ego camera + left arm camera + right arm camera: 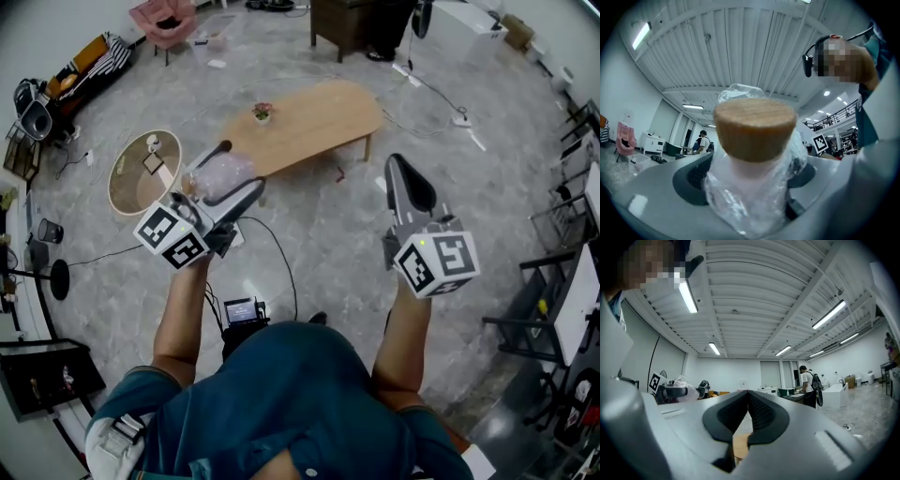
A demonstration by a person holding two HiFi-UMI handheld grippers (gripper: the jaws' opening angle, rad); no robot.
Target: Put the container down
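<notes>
In the head view my left gripper (234, 171) is raised over the floor, shut on the container (216, 176), a pale jar wrapped in crinkled clear plastic. The left gripper view shows that container (752, 154) close up between the jaws, with its round wooden lid (754, 127) pointing away from the camera and pinkish contents under the film. My right gripper (403, 173) is held apart to the right, shut, with nothing in it. In the right gripper view its jaws meet at the tip (749, 397), and the left gripper with the container (678, 386) shows at the far left.
An oval wooden low table (328, 117) with a small potted plant (262, 112) stands ahead. A round side table (141, 173) is to its left. Cables run across the marble floor, racks (572, 281) line the right, and a person (808, 385) stands far off.
</notes>
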